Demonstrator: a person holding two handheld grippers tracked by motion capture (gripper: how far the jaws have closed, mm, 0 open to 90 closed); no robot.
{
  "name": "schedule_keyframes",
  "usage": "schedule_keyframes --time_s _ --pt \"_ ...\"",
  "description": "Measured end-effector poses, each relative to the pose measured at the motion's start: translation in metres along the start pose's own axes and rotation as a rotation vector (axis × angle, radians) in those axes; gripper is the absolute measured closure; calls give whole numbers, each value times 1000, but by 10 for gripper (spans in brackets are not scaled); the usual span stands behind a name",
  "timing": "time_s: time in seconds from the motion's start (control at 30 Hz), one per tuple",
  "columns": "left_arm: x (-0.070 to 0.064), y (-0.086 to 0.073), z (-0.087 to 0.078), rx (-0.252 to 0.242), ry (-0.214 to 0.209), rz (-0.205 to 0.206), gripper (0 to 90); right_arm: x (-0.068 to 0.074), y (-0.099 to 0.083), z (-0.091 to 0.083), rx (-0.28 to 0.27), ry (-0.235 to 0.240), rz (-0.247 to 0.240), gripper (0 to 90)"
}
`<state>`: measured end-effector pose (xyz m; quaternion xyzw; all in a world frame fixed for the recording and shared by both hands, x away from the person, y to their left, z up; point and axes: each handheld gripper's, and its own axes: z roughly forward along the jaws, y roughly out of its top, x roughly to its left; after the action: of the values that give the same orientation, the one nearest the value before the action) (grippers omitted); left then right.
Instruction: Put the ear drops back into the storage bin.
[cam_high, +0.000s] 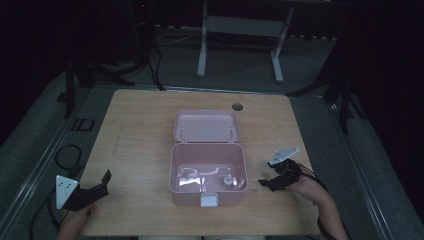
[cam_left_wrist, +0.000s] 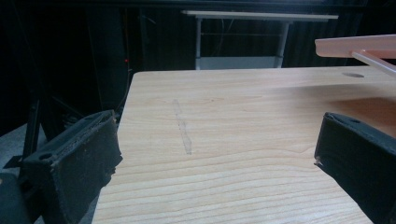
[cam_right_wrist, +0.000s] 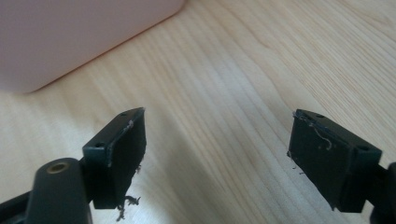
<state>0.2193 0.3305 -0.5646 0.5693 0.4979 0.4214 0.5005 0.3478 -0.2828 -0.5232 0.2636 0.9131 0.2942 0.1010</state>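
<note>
The pink box (cam_high: 208, 175) stood at the middle of the counter (cam_high: 140, 140), its lid (cam_high: 206, 126) thrown back flat behind it, which left the inside bare to a reach from above. Its white latch (cam_high: 209, 200) faced the person's edge. Inside, near the front right corner, a small pale bottle-like thing (cam_high: 228, 180) stood upright; something glossy and clear, perhaps film, lay across the floor of the box, too dim to name.

The right tongs (cam_high: 266, 182) rested just beside the box's right wall, released, jaws wide apart with bare wood between them, probably staged for a reach into the box. The left tongs (cam_high: 100, 184) lay well apart at the counter's front left corner, likewise released and holding nothing.
</note>
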Motion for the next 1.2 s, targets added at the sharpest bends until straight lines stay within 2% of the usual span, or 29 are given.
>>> schedule_keyframes --time_s 0.23,0.4,0.43,0.47,0.53,0.6,0.63,0.7,0.73,0.77,0.83,0.87,1.03,1.2 --pt "0 0 0 0 0 0 4 -2 -20 0 -103 -79 66 165" --pt "0 0 0 0 1 1 4 -2 -31 -2 -166 -140 118 153" --pt "0 0 0 0 1 1 4 -2 -31 -2 -166 -140 118 153" --pt "0 0 0 -1 2 2 4 -2 -35 -1 -188 -183 142 154" --pt "0 0 0 -1 2 1 4 -2 -37 -1 -206 -236 163 150" --pt "0 0 0 -1 2 1 4 -1 -39 0 -214 -271 179 146" --pt "0 0 0 -1 2 1 4 -1 -39 0 -214 -271 179 146" --pt "0 0 0 -1 1 0 4 0 -40 1 -213 -337 214 135" --pt "0 0 0 -2 1 0 4 0 -40 1 -213 -337 214 135" --pt "0 0 0 -2 1 1 4 1 -41 1 -228 -378 233 135" --pt "0 0 0 -2 1 0 4 1 -41 1 -228 -378 233 135" --pt "0 0 0 -2 1 0 4 1 -43 0 -256 -430 267 135" --pt "0 0 0 -2 1 1 4 0 -47 -2 -309 -505 327 133" --pt "0 0 0 -1 0 1 4 1 -54 -7 -418 -585 390 133"
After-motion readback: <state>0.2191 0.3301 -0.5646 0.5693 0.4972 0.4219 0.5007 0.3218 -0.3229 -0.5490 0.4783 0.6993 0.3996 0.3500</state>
